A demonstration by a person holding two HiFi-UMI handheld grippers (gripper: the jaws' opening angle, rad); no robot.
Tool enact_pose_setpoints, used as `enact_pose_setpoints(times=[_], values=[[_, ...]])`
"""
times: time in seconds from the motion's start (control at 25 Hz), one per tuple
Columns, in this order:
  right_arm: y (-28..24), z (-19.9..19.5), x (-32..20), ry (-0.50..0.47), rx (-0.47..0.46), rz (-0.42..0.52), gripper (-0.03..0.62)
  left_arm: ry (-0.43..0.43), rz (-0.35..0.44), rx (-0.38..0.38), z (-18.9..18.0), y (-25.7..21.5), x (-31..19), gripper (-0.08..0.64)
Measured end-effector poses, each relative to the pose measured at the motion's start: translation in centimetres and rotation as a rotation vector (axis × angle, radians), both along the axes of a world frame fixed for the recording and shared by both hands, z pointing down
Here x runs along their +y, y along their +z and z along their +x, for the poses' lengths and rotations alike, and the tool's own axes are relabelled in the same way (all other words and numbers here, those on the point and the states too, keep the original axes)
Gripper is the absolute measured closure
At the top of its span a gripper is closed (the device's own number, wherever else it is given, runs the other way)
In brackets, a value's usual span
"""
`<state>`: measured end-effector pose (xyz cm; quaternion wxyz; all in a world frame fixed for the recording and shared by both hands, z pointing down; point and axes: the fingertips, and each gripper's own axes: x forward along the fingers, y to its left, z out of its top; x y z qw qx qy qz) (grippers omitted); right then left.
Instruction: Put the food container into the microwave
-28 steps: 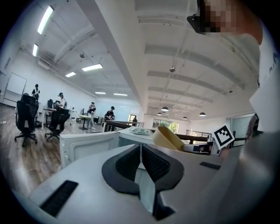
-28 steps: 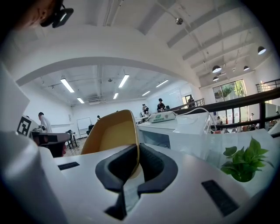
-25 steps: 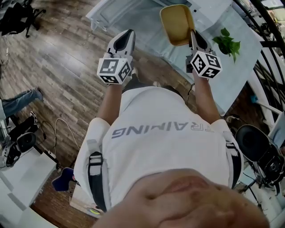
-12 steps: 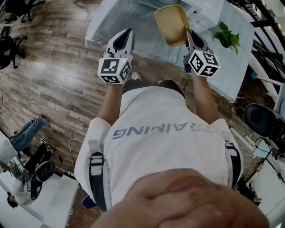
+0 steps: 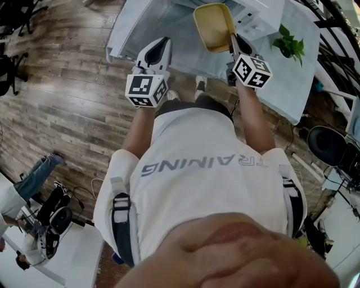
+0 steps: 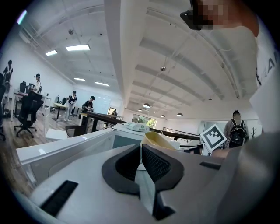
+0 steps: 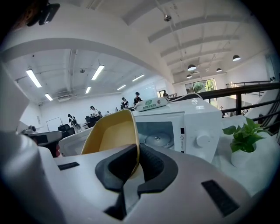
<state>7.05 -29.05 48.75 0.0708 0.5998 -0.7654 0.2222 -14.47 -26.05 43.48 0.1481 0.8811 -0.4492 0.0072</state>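
Head view: our right gripper (image 5: 231, 38) pinches the yellow food container (image 5: 212, 23) by its rim, closer to the microwave (image 5: 260, 16) than a second ago; the left gripper (image 5: 159, 49) sits farther off

Left gripper view: jaws pressed together, empty

Right gripper view: the container's long axis runs on from our jaws, the microwave's open cavity just ahead

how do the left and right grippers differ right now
The right gripper is shut on the rim of the yellow food container; the left gripper has its jaws shut on nothing. The right gripper reaches further over the table, toward the microwave, than the left gripper. Both carry a marker cube.
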Motion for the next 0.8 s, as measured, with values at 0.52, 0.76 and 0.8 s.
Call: enact_pose_setpoints(times=[0.52,0.76,0.8], values=[[6.1,-1.4,-7.1,0.036,0.051,-0.12,0.558,-0.016,-0.049,-0.022,0.6,2.0,-1.4,0.517],[7.9,-1.4,-10.3,0.059,0.064,-0.155,0.558,-0.026,-0.071,-0.024,0.9,2.5,-2.1,0.517],[8.3,-1.4,-10.9,0.061,0.066,-0.162,0.558,-0.027,-0.074,-0.025,0.9,2.6,-2.3,0.517]])
